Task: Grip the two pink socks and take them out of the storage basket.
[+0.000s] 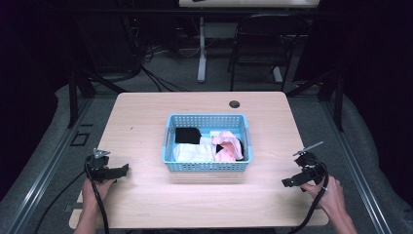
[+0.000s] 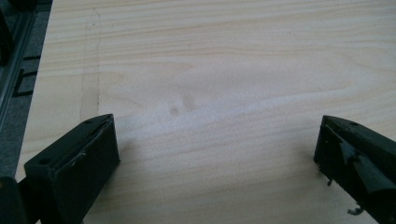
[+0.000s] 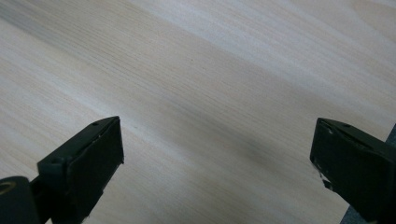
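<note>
Table (image 1: 146, 195) pale matt wood grain; basket (image 1: 207, 166) blue perforated plastic; soft cloth items (image 1: 195, 152) inside.

light: table (image 1: 146, 195) bright, surroundings dark | shadow: soft, just in front of basket (image 1: 207, 165) | focus: gripper views soft, jaws blurred

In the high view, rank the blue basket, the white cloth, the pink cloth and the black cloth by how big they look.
1. blue basket, holding the rest
2. white cloth
3. pink cloth, though it is bunched and partly hidden, so close to the white one
4. black cloth

All lie at about the same distance from the camera.
</note>
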